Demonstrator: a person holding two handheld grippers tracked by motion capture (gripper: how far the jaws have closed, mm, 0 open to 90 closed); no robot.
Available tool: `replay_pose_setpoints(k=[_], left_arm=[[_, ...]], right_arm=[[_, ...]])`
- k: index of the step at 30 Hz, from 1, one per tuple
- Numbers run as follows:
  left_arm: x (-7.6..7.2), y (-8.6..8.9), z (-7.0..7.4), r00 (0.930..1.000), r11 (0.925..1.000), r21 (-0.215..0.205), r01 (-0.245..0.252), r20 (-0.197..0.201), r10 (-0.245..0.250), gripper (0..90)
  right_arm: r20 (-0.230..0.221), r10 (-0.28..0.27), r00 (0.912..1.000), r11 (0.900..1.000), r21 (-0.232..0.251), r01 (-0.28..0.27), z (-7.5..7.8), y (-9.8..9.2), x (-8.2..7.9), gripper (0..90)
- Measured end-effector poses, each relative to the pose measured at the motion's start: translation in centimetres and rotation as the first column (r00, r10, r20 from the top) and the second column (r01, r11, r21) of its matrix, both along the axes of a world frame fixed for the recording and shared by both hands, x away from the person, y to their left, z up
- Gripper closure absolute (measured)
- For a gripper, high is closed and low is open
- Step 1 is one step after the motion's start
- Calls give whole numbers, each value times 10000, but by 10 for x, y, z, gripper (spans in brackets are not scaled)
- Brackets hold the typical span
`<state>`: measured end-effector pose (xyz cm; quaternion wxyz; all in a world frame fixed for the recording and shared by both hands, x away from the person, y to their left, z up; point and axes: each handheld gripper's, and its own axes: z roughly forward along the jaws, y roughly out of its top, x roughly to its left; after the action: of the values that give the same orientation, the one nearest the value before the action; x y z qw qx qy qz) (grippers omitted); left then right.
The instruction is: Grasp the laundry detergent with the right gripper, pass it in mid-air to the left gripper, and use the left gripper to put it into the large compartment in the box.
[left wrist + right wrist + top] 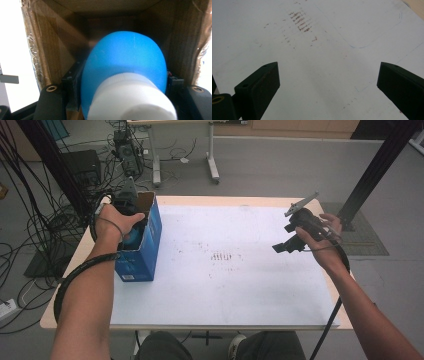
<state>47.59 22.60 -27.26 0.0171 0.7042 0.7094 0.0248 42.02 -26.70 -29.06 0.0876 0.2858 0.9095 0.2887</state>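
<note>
On the left, my left gripper [123, 82] is down in the mouth of the blue carton [145, 247] at the left edge of the bench [240, 200], its jaws clamped on the blue bottle [125, 62] by its sides, white cap [131, 100] toward the camera. The bottle sits partly inside the brown cardboard walls, so I judge the packing well along: what remains is to lower it fully and let go. Across the stained white sheet [235, 265], my right gripper [286, 245] hangs above the bench, jaws spread wide and empty, with nothing left out to fetch.
</note>
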Motion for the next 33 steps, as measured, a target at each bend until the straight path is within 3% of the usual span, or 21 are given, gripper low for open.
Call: replay_pose_setpoints(k=[33], left_arm=[[0,1,-1,10000,9999,-119,9,53,-8,353]], right_arm=[[27,74,10000,9999,-124,-73,1,2,0,42]])
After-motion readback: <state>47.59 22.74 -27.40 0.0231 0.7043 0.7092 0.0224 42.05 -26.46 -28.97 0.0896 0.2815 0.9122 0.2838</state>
